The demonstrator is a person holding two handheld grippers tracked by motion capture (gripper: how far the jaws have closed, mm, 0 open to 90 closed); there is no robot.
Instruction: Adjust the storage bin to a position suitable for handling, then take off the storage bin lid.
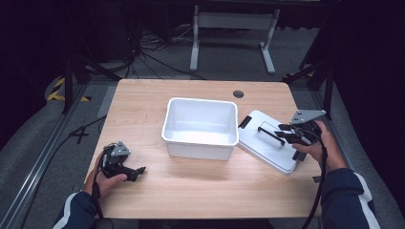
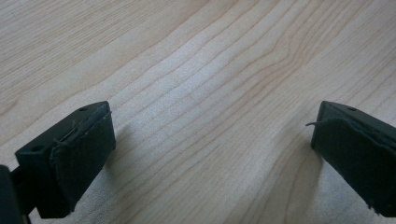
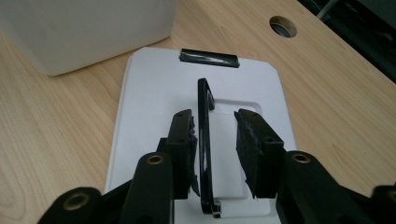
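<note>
1. A white lid (image 1: pixel 267 143) is seen lying flat on the table (image 1: pixel 143 95), just to the right of the white box (image 1: pixel 200 126), with its near corner close to the box wall.
2. The lid is rectangular with rounded corners; a black handle (image 3: pixel 204 140) is raised over its recessed centre, and a black clip (image 3: pixel 209 58) is fixed at its far edge.
3. The right gripper (image 3: pixel 215 140) is set around the handle, its jaws slightly apart, the left pad touching the bar.
4. The left gripper (image 1: pixel 125 168) is held wide apart over bare wood, well left of the box.
</note>
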